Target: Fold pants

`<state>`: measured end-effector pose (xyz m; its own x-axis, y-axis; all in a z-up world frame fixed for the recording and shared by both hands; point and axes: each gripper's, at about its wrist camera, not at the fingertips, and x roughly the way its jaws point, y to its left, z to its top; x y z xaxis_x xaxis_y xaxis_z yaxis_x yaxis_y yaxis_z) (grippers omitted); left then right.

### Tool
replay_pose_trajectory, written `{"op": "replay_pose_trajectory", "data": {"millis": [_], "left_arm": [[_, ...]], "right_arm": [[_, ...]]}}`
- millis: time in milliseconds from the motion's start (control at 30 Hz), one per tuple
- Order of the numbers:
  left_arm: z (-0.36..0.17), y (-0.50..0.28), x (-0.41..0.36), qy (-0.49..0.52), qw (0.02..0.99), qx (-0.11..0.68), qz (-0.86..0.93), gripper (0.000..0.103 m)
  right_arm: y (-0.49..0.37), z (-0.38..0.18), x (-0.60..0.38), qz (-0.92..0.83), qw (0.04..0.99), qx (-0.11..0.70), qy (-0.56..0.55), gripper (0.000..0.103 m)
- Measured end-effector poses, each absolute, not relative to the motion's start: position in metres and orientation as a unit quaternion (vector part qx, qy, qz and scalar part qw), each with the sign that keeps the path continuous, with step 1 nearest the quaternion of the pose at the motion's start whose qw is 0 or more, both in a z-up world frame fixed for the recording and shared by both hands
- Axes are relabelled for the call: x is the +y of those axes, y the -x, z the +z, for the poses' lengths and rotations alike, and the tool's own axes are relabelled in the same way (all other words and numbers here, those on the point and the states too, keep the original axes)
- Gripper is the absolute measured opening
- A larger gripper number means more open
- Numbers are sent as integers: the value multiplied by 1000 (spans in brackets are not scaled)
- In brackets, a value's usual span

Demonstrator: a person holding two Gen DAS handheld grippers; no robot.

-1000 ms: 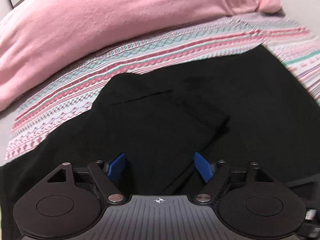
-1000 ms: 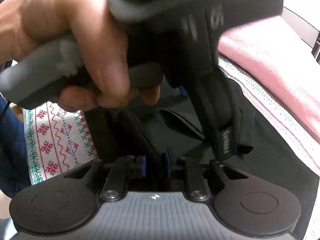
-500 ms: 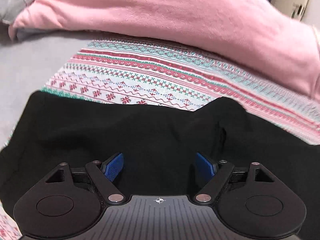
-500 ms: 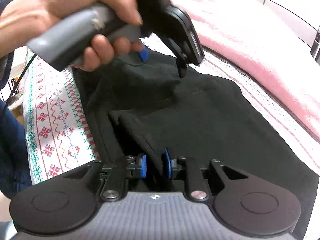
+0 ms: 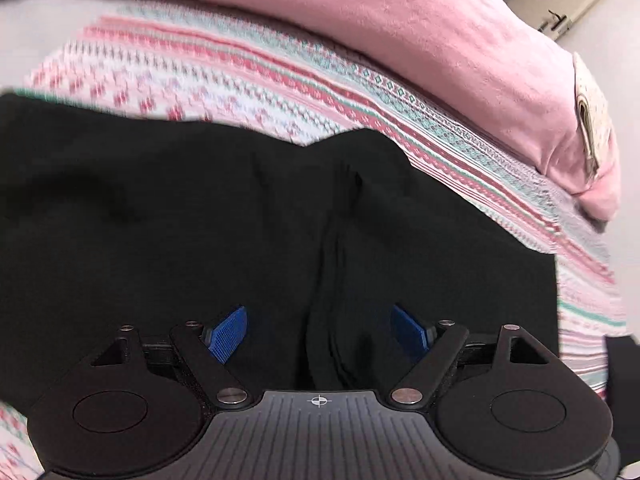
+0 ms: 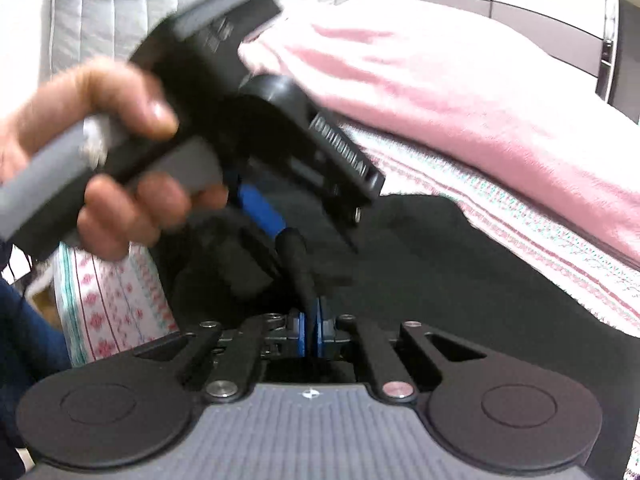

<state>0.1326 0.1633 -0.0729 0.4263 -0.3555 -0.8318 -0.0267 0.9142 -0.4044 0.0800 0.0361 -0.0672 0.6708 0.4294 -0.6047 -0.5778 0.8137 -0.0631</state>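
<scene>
Black pants (image 5: 160, 220) lie spread on a patterned bedspread, with a raised fold (image 5: 336, 280) running toward the left gripper. My left gripper (image 5: 320, 330) is open, its blue pads either side of that fold, just above the cloth. In the right wrist view my right gripper (image 6: 313, 330) is shut on a pinched ridge of the black pants (image 6: 460, 280). The left gripper's body (image 6: 248, 120), held by a hand (image 6: 120, 152), hovers over the pants just ahead of the right gripper.
A pink blanket (image 5: 400, 20) is heaped along the far side of the bed, also in the right wrist view (image 6: 460, 72). The striped patterned bedspread (image 5: 280, 76) lies under the pants. A white padded headboard (image 6: 120, 4) stands behind.
The left gripper has swung over the pants and come closer to the fold, staying open. The right gripper has closed tighter on the cloth ridge.
</scene>
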Motion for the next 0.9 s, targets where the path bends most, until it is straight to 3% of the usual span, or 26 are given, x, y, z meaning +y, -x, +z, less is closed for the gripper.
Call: {"op": "replay_pose_trajectory", "data": {"millis": [100, 200, 233, 267, 300, 333, 433, 533, 600, 900], "left_arm": [[-75, -131, 158, 202, 812, 534, -121, 80], [-77, -129, 143, 175, 819, 536, -111, 65], [-77, -127, 137, 162, 821, 536, -113, 47], [-78, -126, 133, 155, 822, 536, -110, 33], [-79, -124, 132, 152, 824, 535, -105, 26], [-79, -123, 132, 148, 827, 534, -99, 9], [-78, -121, 135, 148, 833, 526, -89, 3], [-73, -118, 141, 137, 844, 513, -81, 3], [-69, -118, 151, 131, 851, 504, -71, 3], [-54, -102, 244, 135, 884, 447, 14, 3]], "right_arm": [[-80, -63, 37, 278, 908, 290, 122, 2], [-77, -65, 42, 281, 909, 277, 134, 2], [-75, -66, 44, 280, 909, 273, 140, 2], [-73, -66, 45, 281, 909, 271, 144, 2], [-71, -67, 48, 282, 908, 271, 149, 2], [-71, -67, 50, 281, 908, 270, 153, 2], [-75, -69, 49, 273, 906, 283, 156, 4], [-76, -70, 44, 280, 897, 310, 149, 20], [-73, -70, 44, 278, 895, 310, 160, 37], [-66, -68, 37, 292, 885, 323, 164, 39]]}}
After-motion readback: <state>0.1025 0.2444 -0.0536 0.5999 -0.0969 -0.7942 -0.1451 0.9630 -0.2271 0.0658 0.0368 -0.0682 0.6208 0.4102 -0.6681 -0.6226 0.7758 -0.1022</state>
